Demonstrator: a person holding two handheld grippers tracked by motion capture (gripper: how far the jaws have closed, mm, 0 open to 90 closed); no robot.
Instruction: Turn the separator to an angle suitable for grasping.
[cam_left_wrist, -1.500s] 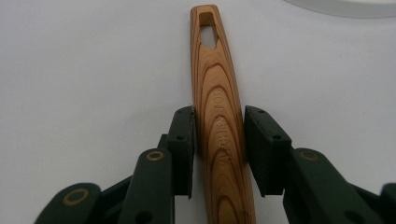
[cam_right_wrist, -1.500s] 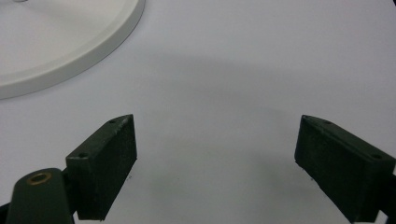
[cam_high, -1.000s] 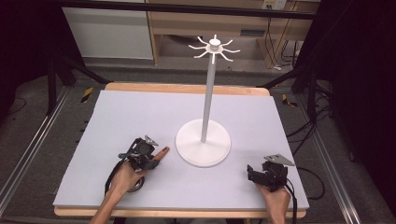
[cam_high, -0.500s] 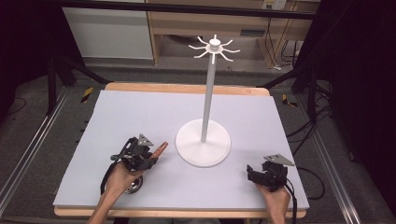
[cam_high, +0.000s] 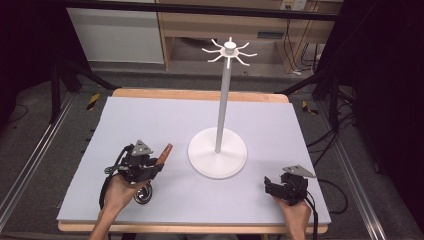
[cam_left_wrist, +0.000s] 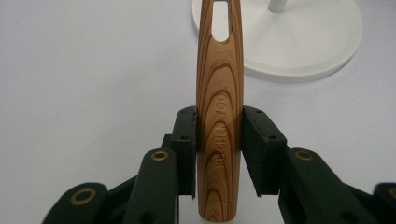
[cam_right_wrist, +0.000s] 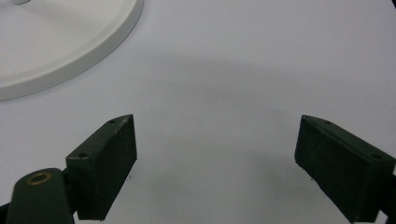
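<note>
The left tongs (cam_left_wrist: 218, 140) pinch a wooden handle (cam_left_wrist: 219, 107) between both jaws — it has a slot near its far end and points toward the round base of the white stand (cam_high: 218, 159), which sits on the worktop (cam_high: 150, 125). The right tongs (cam_right_wrist: 217, 163) rest low at the near right of the worktop, jaws spread wide — nothing between them.

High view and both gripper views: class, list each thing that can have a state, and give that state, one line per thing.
Left gripper: shut on the wooden handle.
Wooden handle: clamped between the jaws, slotted end pointing toward the stand's base.
Right gripper: open, nothing between its jaws, low over the table.
White stand: upright on the table, its hooks at the top bare.
</note>
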